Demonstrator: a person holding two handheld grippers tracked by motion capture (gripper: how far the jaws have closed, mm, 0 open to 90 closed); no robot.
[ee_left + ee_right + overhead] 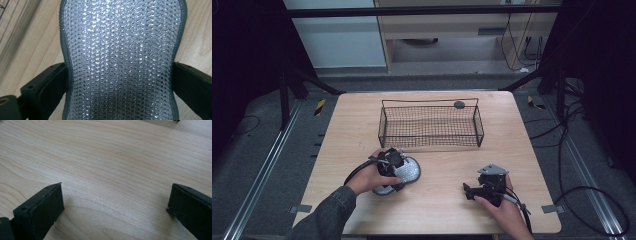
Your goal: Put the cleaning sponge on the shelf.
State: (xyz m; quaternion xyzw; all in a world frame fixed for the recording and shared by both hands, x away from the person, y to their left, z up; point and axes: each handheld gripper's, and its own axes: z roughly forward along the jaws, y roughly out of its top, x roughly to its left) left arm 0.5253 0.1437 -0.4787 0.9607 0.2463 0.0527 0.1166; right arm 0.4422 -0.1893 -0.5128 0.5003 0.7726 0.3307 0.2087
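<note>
My left hand-held gripper (398, 167) sits over the silver mesh pad (120, 60), one jaw against each of its narrowed sides, so I judge I am taking hold of it where it lies on the worktop (362, 130), near left. Next, I expect, a firm squeeze, then a lift towards the wire basket (430, 125) at the far middle. My left forearm reaches in low from the near edge. My right hand-held gripper (472, 192) rests near right, jaws wide, holding nothing.

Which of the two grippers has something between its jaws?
The left gripper: its jaws stand on either side of the silvery textured pad. The right gripper is open over the bare table.
</note>
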